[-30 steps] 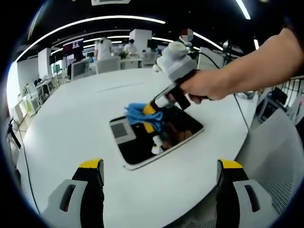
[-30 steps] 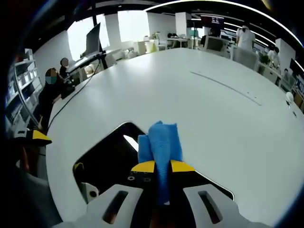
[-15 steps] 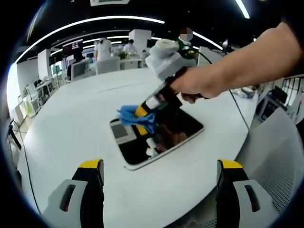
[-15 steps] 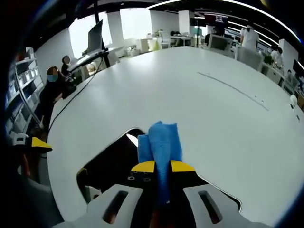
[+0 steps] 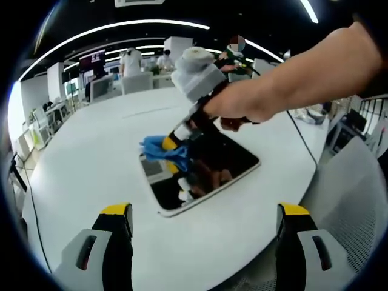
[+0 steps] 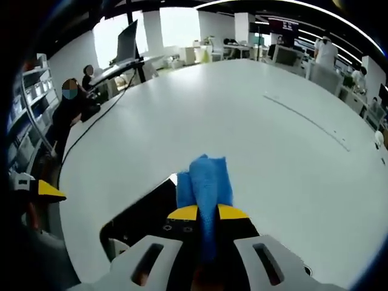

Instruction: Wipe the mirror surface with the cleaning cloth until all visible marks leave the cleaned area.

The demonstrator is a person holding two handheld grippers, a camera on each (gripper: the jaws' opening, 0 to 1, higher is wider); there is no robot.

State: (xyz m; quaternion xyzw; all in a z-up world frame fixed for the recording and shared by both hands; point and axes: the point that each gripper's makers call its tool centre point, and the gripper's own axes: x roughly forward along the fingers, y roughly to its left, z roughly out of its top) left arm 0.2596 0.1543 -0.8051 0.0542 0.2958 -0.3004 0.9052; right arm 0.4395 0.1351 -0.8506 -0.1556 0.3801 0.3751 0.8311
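**Wiping stroke reaching the mirror's far edge**

Left gripper [image 5: 203, 227] hovers spread and empty near the table [image 5: 73, 157] edge. Beyond it, the right gripper [image 5: 171, 144], clenched on the blue cleaning cloth [image 6: 204, 179], has swept leftward across the flat mirror [image 5: 230, 160], so more glass is covered. The left gripper view alone shows the person's hand [image 5: 239, 106]; the right gripper view, background desks.

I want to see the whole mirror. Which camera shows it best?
The left gripper view. There the mirror lies whole on the white table, all its edges showing, with the blue cloth at its far end. In the right gripper view, the right gripper and cloth hide most of it.
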